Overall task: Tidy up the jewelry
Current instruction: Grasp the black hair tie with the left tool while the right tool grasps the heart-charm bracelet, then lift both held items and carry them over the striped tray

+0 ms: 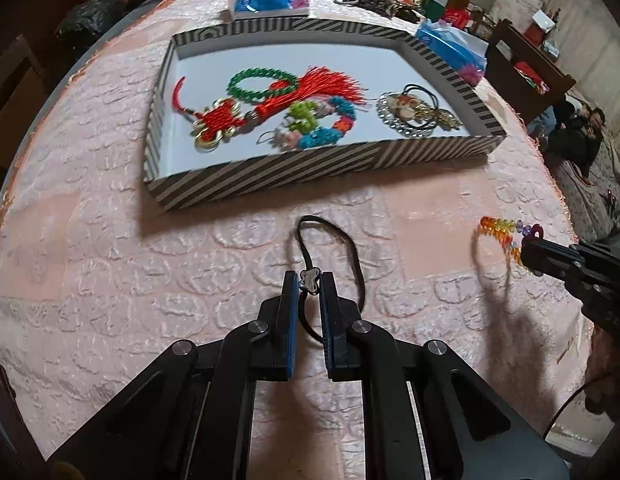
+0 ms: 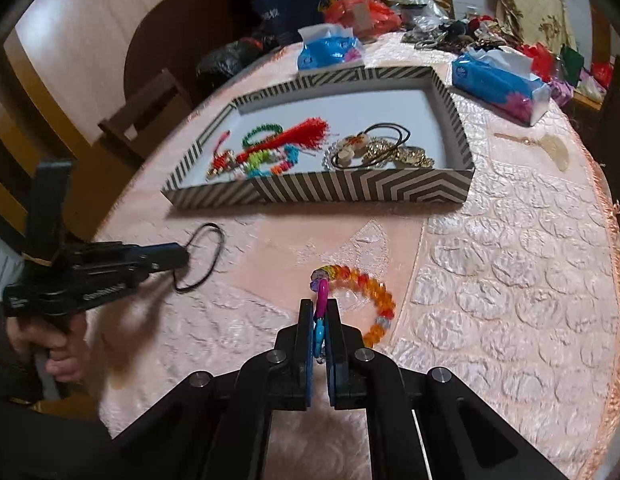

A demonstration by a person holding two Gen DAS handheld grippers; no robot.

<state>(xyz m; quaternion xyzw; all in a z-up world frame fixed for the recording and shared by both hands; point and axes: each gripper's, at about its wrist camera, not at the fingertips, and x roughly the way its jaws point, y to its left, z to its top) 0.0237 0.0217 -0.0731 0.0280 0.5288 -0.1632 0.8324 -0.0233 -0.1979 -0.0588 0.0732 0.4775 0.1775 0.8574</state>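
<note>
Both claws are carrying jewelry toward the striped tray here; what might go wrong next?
1. The left claw pinches only the small charm of the black cord necklace; its loose loop could snag the black-and-white striped tray wall.
2. The right claw grips the orange bead bracelet by its purple pendant, so the bracelet may swing or slip free.

jewelry [image 1: 310,112] in tray [image 1: 318,164], tissues [image 2: 498,84] seemingly behind

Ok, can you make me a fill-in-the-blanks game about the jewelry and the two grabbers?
1. The left gripper is pinching a ____ cord necklace.
2. The right gripper holds a bracelet of orange and yellow ____.
3. The green bead bracelet lies inside the ____ tray.

Missing words: black; beads; striped
</note>
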